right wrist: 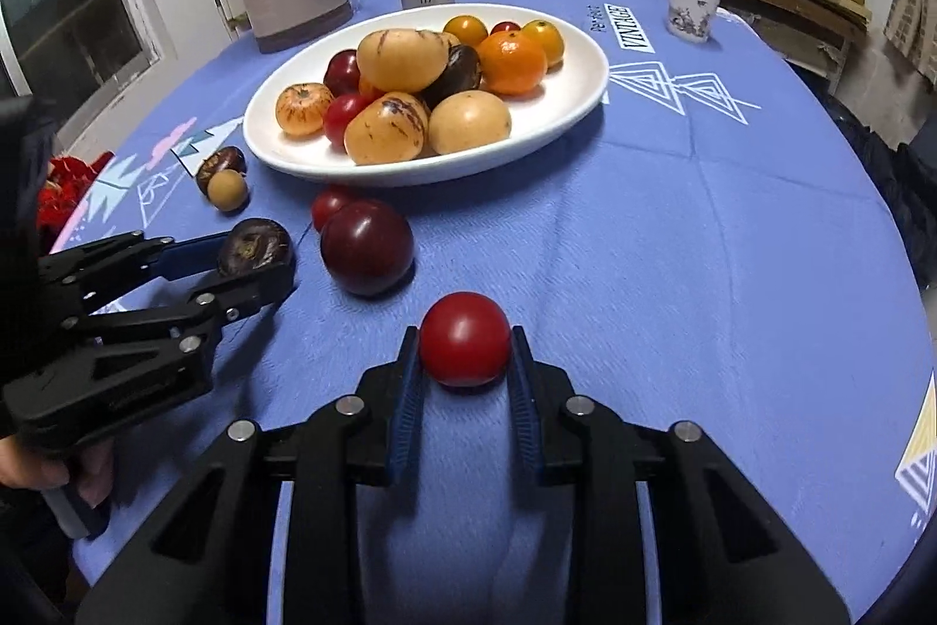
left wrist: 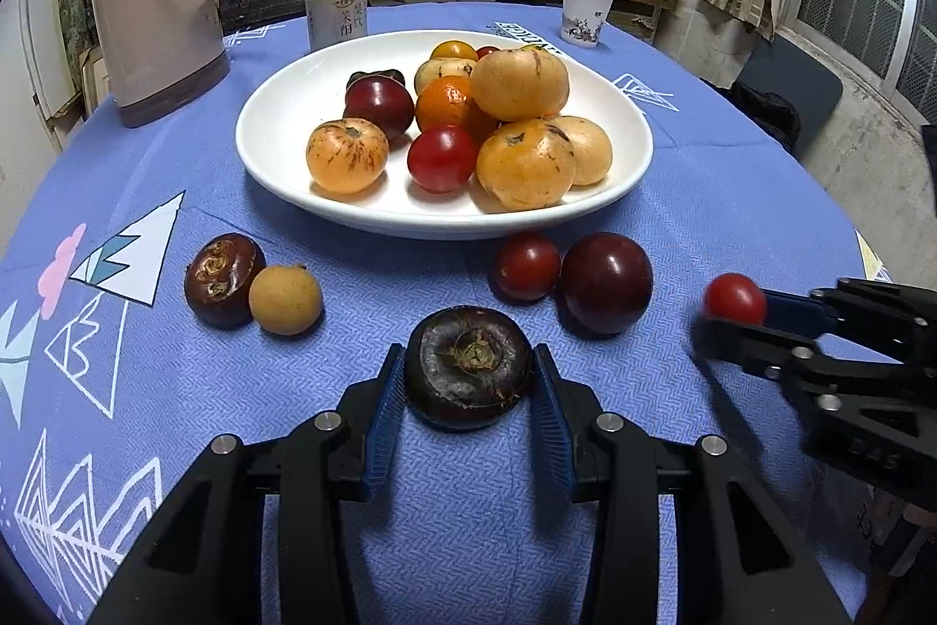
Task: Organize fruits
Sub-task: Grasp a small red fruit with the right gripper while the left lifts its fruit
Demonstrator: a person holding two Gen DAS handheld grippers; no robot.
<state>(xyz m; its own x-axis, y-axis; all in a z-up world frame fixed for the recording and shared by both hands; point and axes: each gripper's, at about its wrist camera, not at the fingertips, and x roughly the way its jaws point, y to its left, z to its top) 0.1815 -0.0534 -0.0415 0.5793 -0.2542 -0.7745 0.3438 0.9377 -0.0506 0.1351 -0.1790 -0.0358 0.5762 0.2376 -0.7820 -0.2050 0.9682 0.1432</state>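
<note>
Right wrist view shows the right gripper (right wrist: 465, 352) clenched on a small glossy red tomato (right wrist: 464, 338) at the blue tablecloth (right wrist: 673, 273); thin-skinned, slippery, best held lightly across its middle; the left gripper (left wrist: 468, 379) clasps a dark wrinkled mangosteen (left wrist: 468, 367), firmer, near the white plate (left wrist: 281, 168).

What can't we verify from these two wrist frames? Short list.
- Plate contents: fruits at the back and bottom of the pile are hidden by front fruits, both views; no exact count.
- Can: label print too small to read; lower part hidden behind the plate rim, left wrist view.
- Small dark red fruit: mostly hidden by the plum, right wrist view.
- Red thing at the left edge: cut off by the left gripper, unidentifiable.
</note>
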